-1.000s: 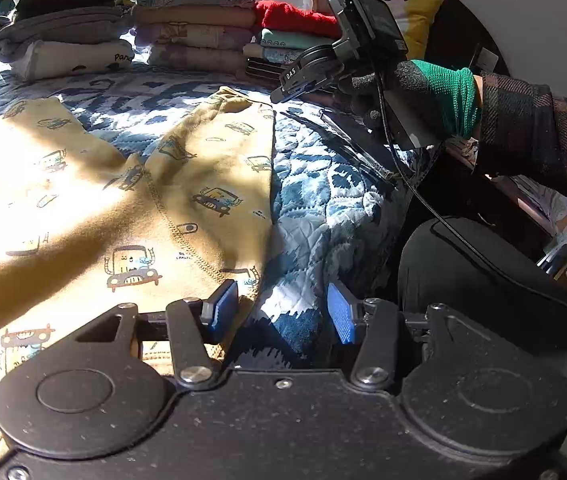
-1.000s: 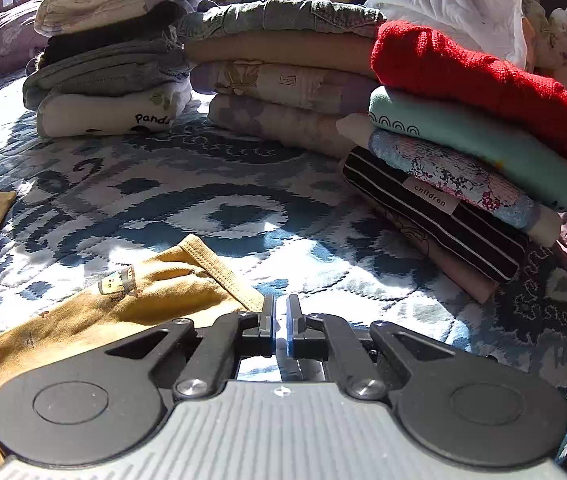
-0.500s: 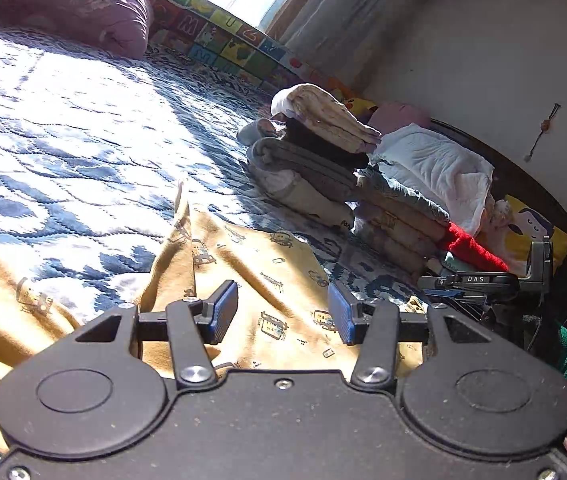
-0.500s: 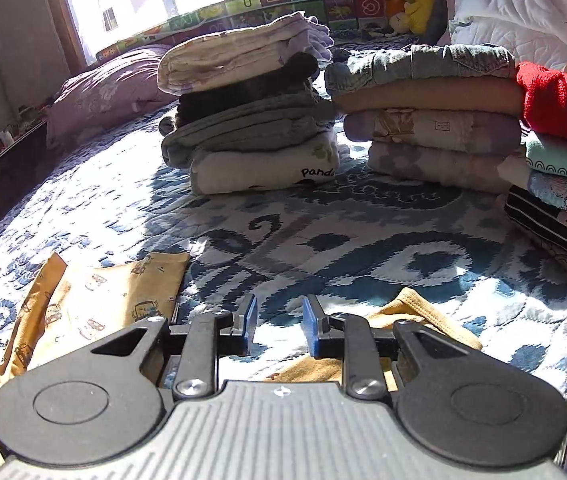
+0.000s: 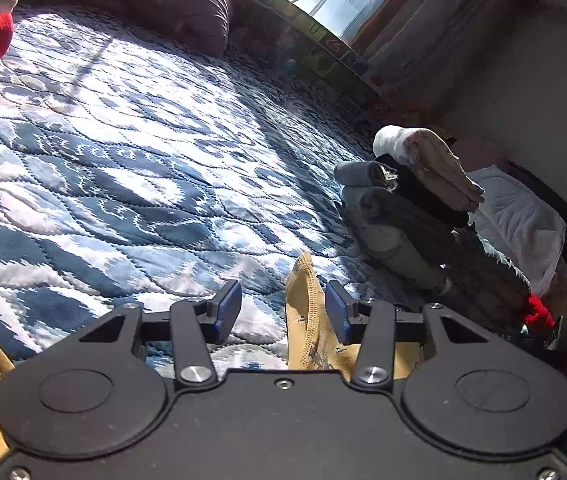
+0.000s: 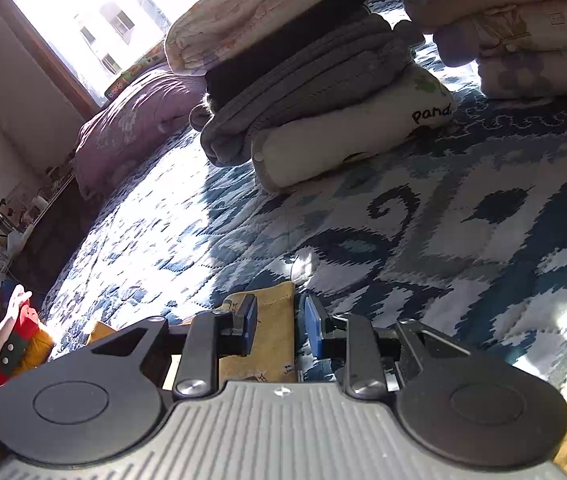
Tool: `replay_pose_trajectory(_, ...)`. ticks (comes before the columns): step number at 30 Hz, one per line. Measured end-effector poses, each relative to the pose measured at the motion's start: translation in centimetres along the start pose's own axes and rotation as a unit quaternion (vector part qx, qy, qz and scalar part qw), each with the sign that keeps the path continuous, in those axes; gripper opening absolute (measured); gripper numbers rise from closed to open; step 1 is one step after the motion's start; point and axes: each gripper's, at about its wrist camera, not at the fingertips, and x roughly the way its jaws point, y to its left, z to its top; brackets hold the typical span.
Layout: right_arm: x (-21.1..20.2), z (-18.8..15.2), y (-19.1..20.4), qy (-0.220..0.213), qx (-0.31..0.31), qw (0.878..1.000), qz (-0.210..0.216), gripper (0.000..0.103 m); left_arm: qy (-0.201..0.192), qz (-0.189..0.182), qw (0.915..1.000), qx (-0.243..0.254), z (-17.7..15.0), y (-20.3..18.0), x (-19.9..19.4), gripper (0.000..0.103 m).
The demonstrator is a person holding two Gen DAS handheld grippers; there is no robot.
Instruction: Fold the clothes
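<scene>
Two spread hand-held grippers, left (image 5: 282, 311) and right (image 6: 279, 325), over soft mustard knit garment (image 5: 308, 312) on quilted bedspread (image 5: 131, 168).

The mustard-yellow printed cotton garment (image 5: 306, 320) is mostly hidden beneath the black left gripper body (image 5: 283, 420). In the right wrist view, the cream folded garment's (image 6: 347, 140) black lettering is cut off at its fold.

Two black handheld grippers, blue-padded jaws.
The left gripper (image 5: 282, 312) shows a smooth matte-black housing, two round discs, silver pivot screws and angular black linkages; the right gripper (image 6: 279, 324) matches it, except for a ribbed grey top plate.
</scene>
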Motion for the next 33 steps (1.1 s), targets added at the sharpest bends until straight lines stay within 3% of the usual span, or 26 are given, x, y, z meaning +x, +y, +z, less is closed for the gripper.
replay_pose_trajectory(5, 2.3, 0.3, 0.6, 0.007, -0.022, 1.0, -0.004, 0.034, 0.029, -0.028, 0.999, -0.017, 0.8, -0.3, 2.5, 0.045)
replay_pose_trajectory(10, 3.6, 0.0, 0.9, 0.02, -0.045, 0.999, 0.004, 0.033, 0.057, -0.018, 0.9982, -0.003, 0.4, -0.9, 4.6, 0.043)
replay_pose_trajectory(13, 3.6, -0.1, 0.8, 0.02, -0.042, 0.999, 0.01, 0.024, 0.063, -0.008, 0.998, 0.0, 0.5, -0.8, 5.4, 0.036)
replay_pose_trajectory(16, 3.6, 0.1, 0.6, 0.018, -0.04, 0.999, 0.016, 0.006, 0.065, -0.001, 0.9979, 0.008, 0.9, -1.2, 6.1, 0.024)
replay_pose_trajectory(18, 3.3, 0.3, 0.5, 0.014, -0.041, 0.999, 0.019, 0.006, 0.066, 0.005, 0.9976, 0.019, 1.1, -1.6, 6.5, 0.005)
replay_pose_trajectory(19, 3.1, 0.5, 0.5, 0.01, -0.042, 0.999, 0.019, 0.006, 0.064, 0.013, 0.9974, 0.03, 1.1, -1.9, 6.7, 0.002)
replay_pose_trajectory(28, 0.8, 2.2, -0.1, -0.047, -0.039, 0.998, 0.028, 0.006, -0.002, 0.006, 0.9998, 0.021, 2.7, -0.5, 4.9, 0.001)
replay_pose_trajectory(33, 2.2, 2.1, -1.1, -0.036, -0.033, 0.999, 0.012, 0.006, 0.013, 0.035, 0.9992, -0.014, 2.4, 2.4, 6.0, 0.0)
